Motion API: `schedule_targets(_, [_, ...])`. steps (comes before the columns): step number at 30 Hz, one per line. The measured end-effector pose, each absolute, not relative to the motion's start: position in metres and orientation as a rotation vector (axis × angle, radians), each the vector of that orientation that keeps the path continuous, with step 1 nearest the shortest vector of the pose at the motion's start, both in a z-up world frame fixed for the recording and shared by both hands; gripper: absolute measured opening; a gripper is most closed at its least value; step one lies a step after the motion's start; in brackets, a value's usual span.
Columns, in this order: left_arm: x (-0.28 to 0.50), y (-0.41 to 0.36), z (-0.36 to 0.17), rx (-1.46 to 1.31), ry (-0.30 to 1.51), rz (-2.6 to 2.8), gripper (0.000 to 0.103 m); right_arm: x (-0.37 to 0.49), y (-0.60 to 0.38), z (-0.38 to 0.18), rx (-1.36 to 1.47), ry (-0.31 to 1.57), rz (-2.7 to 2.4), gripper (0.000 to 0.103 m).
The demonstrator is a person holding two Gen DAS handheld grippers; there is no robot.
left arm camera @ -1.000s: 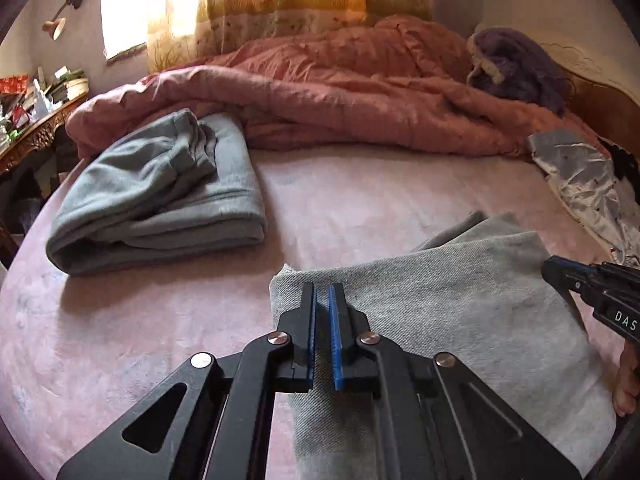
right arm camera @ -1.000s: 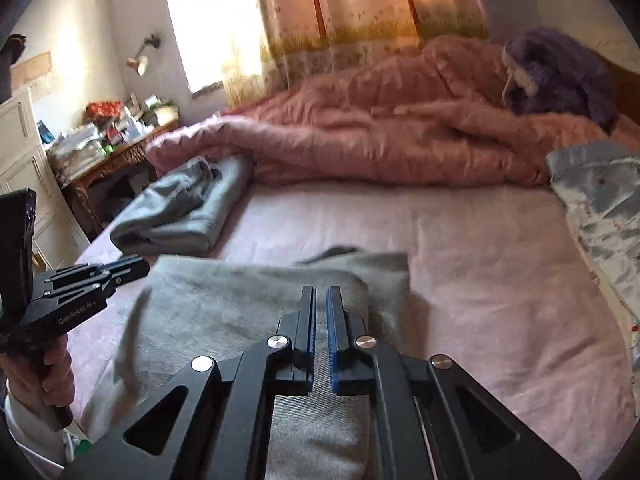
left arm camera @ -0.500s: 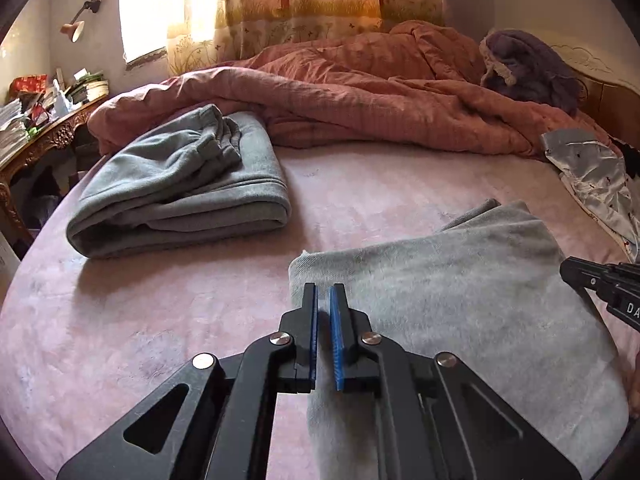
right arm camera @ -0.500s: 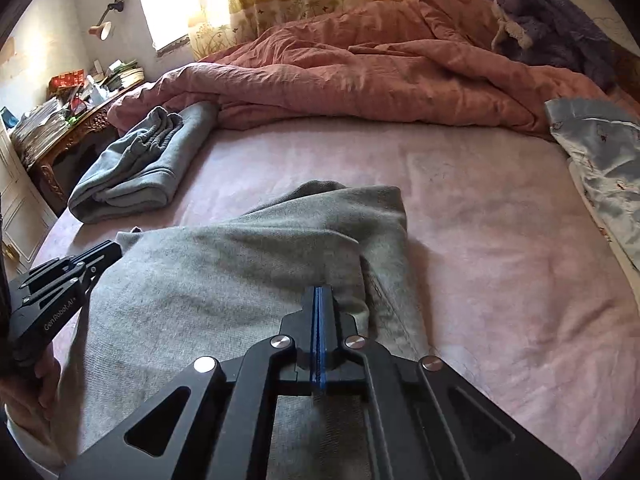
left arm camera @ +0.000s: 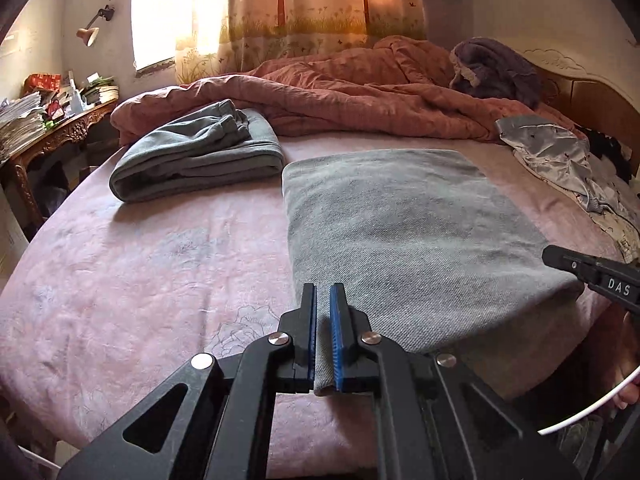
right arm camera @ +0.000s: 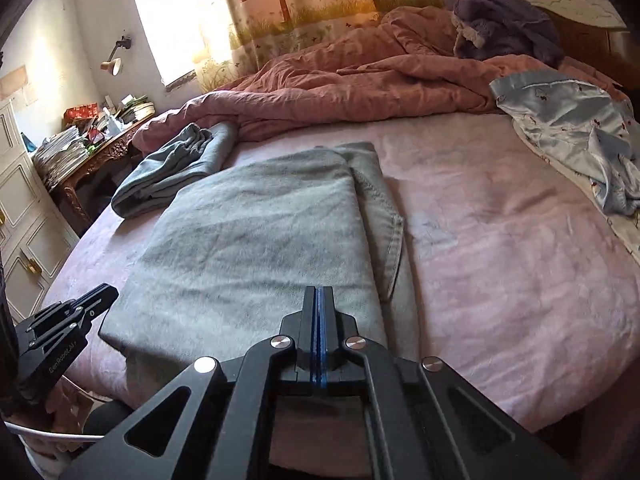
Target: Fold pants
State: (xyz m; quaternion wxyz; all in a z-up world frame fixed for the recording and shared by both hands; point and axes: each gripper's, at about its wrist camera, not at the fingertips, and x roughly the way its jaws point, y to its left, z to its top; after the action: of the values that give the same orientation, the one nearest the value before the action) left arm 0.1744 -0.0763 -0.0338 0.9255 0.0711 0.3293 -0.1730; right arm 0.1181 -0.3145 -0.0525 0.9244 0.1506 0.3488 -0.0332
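Gripping the near edge of folded grey pants [left arm camera: 404, 232] on a pink bed [left arm camera: 140, 264], left gripper [left arm camera: 323, 304] nearly closed on cloth, right gripper [right arm camera: 319, 304] fully closed above them.

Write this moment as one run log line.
left gripper: shut on folded grey denim pants edge | right gripper: shut, nothing held | pink bedsheet

A home bedroom; a bed [left arm camera: 160, 280] with rumpled quilt [left arm camera: 340, 96], curtained window [left arm camera: 320, 0], cluttered desk [left arm camera: 60, 128].

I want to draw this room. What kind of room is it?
A bedroom, most likely. There is a big bed with a rumpled pink quilt, a curtain at the window, and grey pants being folded on the bed.
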Motion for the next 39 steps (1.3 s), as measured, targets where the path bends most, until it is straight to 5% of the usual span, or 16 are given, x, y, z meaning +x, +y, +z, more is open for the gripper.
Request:
schedule_targets(9, [0.181, -0.082, -0.048, 0.166, 0.731, -0.355, 0.007, 0.121, -0.313, -0.075, 0.345, 0.701, -0.096, 0.000])
schedule_targets(13, [0.182, -0.075, -0.048, 0.147, 0.726, -0.283, 0.033, 0.123, -0.312, -0.072, 0.361, 0.709, -0.118, 0.000])
schedule_targets(23, [0.184, -0.068, -0.048, 0.094, 0.725, -0.260, 0.039, 0.125, -0.316, -0.060, 0.367, 0.758, -0.109, 0.000])
schedule_targets(26, [0.188, -0.051, -0.047, 0.005, 0.739, -0.268, 0.057, 0.117, -0.320, -0.053, 0.418, 0.734, -0.092, 0.010])
schedule_targets(28, [0.190, -0.041, -0.048, -0.045, 0.749, -0.281, 0.065, 0.109, -0.322, -0.049, 0.447, 0.706, -0.081, 0.037])
schedule_targets(31, [0.192, -0.041, -0.049, -0.037, 0.756, -0.271, 0.070, 0.096, -0.325, -0.044, 0.461, 0.679, -0.076, 0.060])
schedule_targets(39, [0.190, -0.043, -0.050, -0.017, 0.749, -0.253, 0.072, 0.082, -0.379, -0.072, 0.763, 0.742, 0.076, 0.065])
